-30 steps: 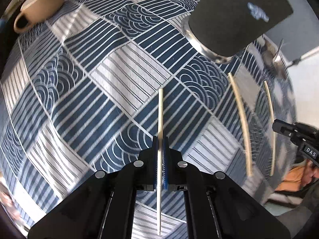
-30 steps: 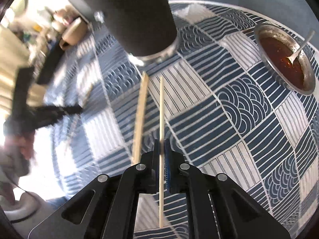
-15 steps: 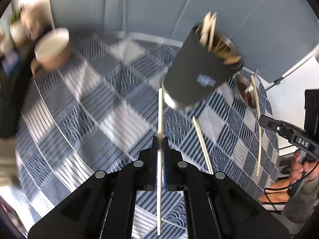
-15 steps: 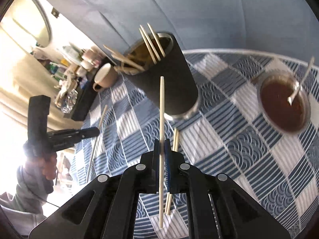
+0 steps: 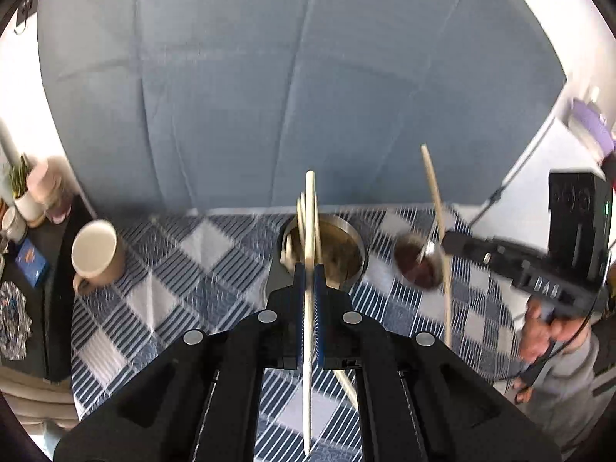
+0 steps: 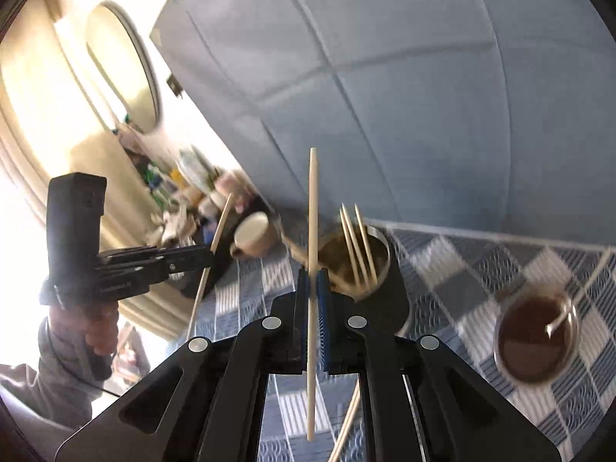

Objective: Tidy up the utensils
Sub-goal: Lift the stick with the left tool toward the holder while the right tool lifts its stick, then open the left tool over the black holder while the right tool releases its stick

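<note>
My left gripper [image 5: 308, 275] is shut on a pale wooden chopstick [image 5: 309, 227] held upright above the table, in line with the black utensil holder [image 5: 346, 258], which has several chopsticks in it. My right gripper [image 6: 312, 279] is shut on another chopstick [image 6: 312, 208], also raised, just left of the holder [image 6: 379, 269]. In the left wrist view the right gripper [image 5: 448, 236] shows at the right with its chopstick [image 5: 437, 208]. In the right wrist view the left gripper [image 6: 210, 258] shows at the left. One chopstick [image 5: 346, 385] lies on the cloth below.
A blue and white patterned cloth [image 5: 173, 269] covers the table. A beige mug [image 5: 96, 256] stands at the left. A metal bowl of brown sauce with a spoon [image 6: 537, 335] stands right of the holder. A blue padded wall [image 5: 269, 96] is behind. Cluttered shelf at far left.
Both grippers have lifted their chopsticks off the cloth and tilted up, so the views now look across the table at the holder's open top instead of down at the cloth.
</note>
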`<state>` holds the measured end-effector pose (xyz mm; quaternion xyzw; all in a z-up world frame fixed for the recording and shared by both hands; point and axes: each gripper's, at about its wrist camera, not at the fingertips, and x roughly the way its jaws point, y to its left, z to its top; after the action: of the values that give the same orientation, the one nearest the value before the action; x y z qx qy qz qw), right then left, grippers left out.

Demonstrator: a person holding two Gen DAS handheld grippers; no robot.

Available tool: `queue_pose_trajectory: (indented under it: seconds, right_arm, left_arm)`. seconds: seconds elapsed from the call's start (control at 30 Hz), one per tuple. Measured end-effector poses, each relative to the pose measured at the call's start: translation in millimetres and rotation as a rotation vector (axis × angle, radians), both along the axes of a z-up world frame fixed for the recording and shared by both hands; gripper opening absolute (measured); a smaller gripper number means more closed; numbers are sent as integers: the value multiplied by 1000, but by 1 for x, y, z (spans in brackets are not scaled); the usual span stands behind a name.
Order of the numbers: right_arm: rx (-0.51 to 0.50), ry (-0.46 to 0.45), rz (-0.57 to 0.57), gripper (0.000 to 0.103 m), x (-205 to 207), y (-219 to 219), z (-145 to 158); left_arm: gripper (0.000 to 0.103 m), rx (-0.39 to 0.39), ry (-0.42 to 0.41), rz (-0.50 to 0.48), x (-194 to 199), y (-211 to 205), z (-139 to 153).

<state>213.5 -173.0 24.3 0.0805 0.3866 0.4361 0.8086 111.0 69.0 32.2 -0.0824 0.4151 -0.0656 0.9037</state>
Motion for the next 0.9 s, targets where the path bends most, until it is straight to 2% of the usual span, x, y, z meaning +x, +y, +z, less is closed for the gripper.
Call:
queue_pose_trajectory:
  seconds: [0.1,0.23,0.33,0.4,0.5,0.63,0.77,0.9]
  right_arm:
    - [17,-32,20,5,6,11,7]
    - [17,-55,10,5,18,24,7]
    - [35,-39,11,5,30,28,4]
    - [39,-8,9,5,41,30,-2]
    - [47,30,-40,5,60,29,-13]
    - [123,74,-59,5,81,25,-26]
    - [140,31,-144,5,97,21,-37]
    - [205,25,-155,5,105,23,-50]
  left_arm:
    - [5,-34,-63,4,17,-1,12]
    - [5,-47,-95,-23,36,-8,15]
    - [5,-51,-124,-33,51,-11,15]
    - [5,-98,-147,-31,63,-9,12]
    - [5,-61,-188,-16,78,-13,5]
    - [5,-107,-202,-62,99,-15,-7]
    - [5,-112,-230,-77,114,-17,-17]
    - [5,-124,-245,-79,125,-16,-33]
